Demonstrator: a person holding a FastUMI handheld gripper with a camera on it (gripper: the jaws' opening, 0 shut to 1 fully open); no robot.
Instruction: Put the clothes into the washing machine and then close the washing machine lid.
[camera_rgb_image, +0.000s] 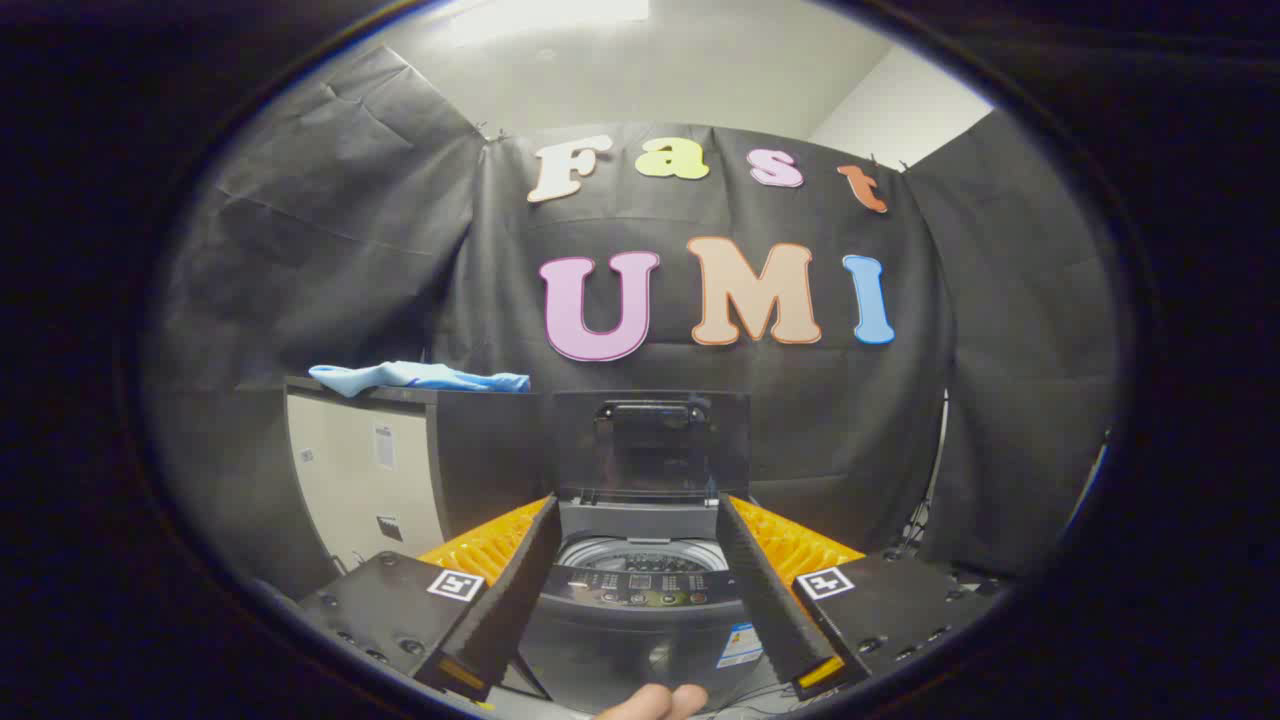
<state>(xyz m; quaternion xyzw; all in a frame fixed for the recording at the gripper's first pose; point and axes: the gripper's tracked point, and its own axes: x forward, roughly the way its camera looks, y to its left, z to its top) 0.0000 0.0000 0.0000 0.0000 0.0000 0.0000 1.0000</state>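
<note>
A grey top-loading washing machine (640, 620) stands just ahead of my fingers, its dark lid (650, 445) raised upright behind the round drum opening (640, 555). A light blue piece of clothing (415, 378) lies on top of a pale cabinet (365, 480) to the left of the machine, well beyond my fingers. My gripper (640, 520) is open, its two black ribbed fingers (515, 590) spread wide on either side of the machine's top, with nothing held between them.
Black cloth walls close in the booth behind and at both sides. The cabinet's dark top edge reaches right up to the washer's lid. A person's fingertips (655, 702) show below the machine, between my fingers. Cables hang at the right wall near the floor (915, 535).
</note>
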